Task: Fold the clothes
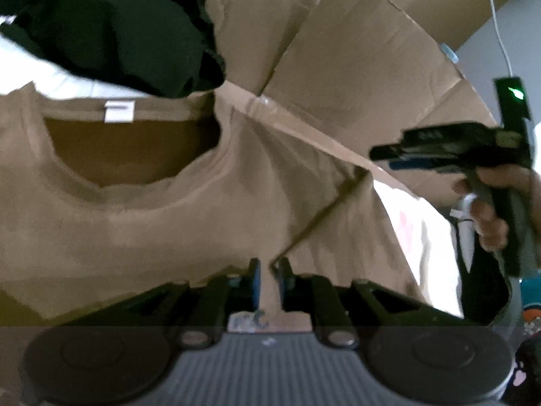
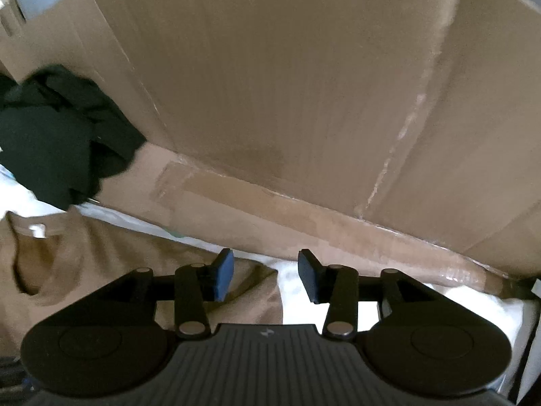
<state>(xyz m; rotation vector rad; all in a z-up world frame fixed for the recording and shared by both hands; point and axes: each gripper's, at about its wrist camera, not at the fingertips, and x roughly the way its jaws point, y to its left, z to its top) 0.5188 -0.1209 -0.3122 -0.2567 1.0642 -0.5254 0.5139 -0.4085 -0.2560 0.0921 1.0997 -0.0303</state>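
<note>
Tan cotton: one T-shirt (image 1: 142,223), collar and white neck label facing up, spread over white bedding (image 2: 297,280) in front of a cardboard wall (image 2: 287,101). All places below are given from this shirt.

Black garment (image 1: 111,27): crumpled in a heap just beyond the collar, against the cardboard, not folded.

Left tongs (image 1: 268,280): at the shirt's near edge, fingers pinched together on a strip of the tan cloth. A diagonal crease runs from them toward the shirt's right shoulder, where cloth appears lifted or turned over.

Right tongs (image 2: 265,279): at the shirt's right edge, fingers spread apart and holding nothing; one finger over tan cloth, the other over bare bedding. A hand (image 1: 490,216) grips their handle.

Progress, as judged: the shirt lies mostly flat and is not a finished packet; one side looks partway through being drawn in, or being laid out. The black garment remains to be folded.
</note>
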